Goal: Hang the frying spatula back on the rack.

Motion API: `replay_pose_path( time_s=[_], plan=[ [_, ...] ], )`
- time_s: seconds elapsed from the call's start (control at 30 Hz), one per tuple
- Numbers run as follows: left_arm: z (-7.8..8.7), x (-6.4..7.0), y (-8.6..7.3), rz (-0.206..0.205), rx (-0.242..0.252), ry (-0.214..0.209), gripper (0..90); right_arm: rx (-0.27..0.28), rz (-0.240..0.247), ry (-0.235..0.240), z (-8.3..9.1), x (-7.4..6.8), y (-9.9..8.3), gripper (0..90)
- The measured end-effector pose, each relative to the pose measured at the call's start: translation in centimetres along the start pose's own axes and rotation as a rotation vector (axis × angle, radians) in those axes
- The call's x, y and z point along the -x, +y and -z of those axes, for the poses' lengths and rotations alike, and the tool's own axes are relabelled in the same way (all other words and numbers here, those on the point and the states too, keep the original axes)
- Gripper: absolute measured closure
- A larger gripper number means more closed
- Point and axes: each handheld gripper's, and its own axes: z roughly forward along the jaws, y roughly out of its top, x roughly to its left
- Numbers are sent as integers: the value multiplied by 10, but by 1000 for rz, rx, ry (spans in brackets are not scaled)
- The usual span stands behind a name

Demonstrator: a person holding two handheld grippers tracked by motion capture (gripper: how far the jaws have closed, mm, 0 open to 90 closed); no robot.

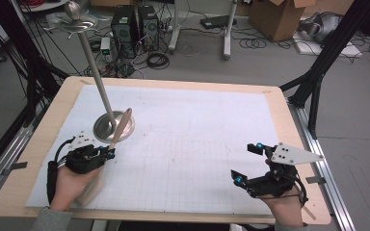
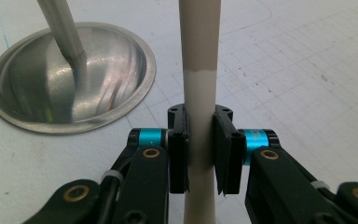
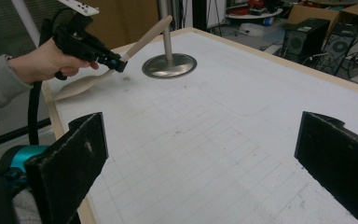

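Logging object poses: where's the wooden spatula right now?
The wooden spatula is clamped in the left gripper at the table's left side in the high view, its tip over the round metal stand base.

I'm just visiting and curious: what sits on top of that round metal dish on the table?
A slanted metal rod rises from the middle of the round metal dish. The wooden stick clamped in the left gripper crosses its near rim. Whether the stick touches the dish cannot be told.

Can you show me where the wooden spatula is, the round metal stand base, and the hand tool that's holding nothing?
wooden spatula [image 2: 199, 42]: left gripper view, on its handle above the jaws.
metal stand base [image 2: 37, 93]: left gripper view, on the shiny dish surface.
right gripper [image 1: 250, 163]: high view, midway between its open fingertips.
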Motion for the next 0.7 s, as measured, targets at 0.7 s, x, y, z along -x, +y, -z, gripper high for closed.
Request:
replay_pose_path(
  time_s=[0.7],
  plan=[
    [23, -18, 10, 3, 58, -70, 775, -2, -10, -8, 4, 1, -2, 14]
  ],
)
